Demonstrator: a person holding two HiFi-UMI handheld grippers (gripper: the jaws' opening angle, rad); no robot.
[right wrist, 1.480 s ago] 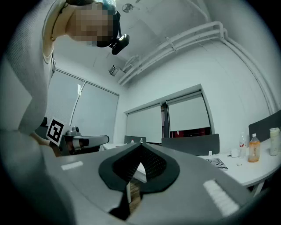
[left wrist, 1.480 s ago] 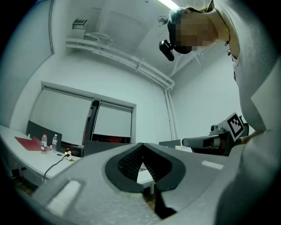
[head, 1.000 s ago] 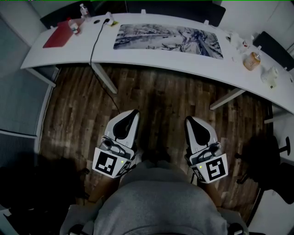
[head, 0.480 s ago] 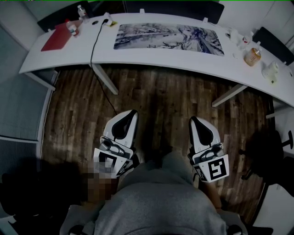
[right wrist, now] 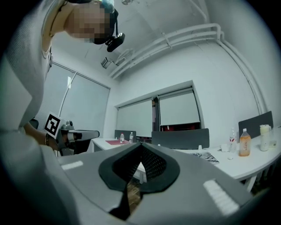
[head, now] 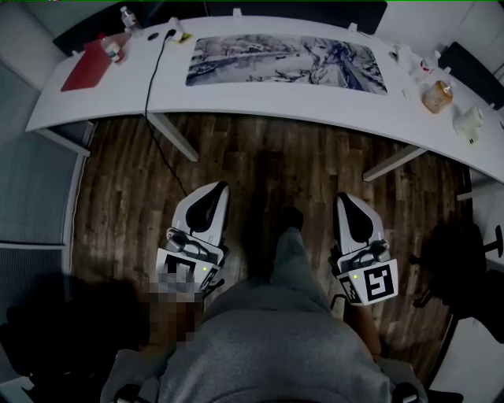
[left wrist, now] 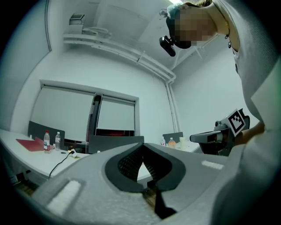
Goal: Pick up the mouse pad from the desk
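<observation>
The mouse pad, long and printed with a grey-blue picture, lies flat on the white desk at the top of the head view. Its edge shows as a thin strip in the right gripper view. My left gripper is shut and empty, held low over the wooden floor well short of the desk. My right gripper is shut and empty too, level with the left one. Both point toward the desk. In the left gripper view the jaws meet with nothing between them, and the right gripper shows at the side.
A red folder and bottles sit at the desk's left end, with a black cable hanging to the floor. An orange drink bottle and white cups stand at the right end. Desk legs reach the floor. A chair stands at the right.
Both grippers have sunk lower and drifted slightly apart in the head view. The desk and mouse pad have slid up in the view, and a leg has stepped forward between the grippers.
</observation>
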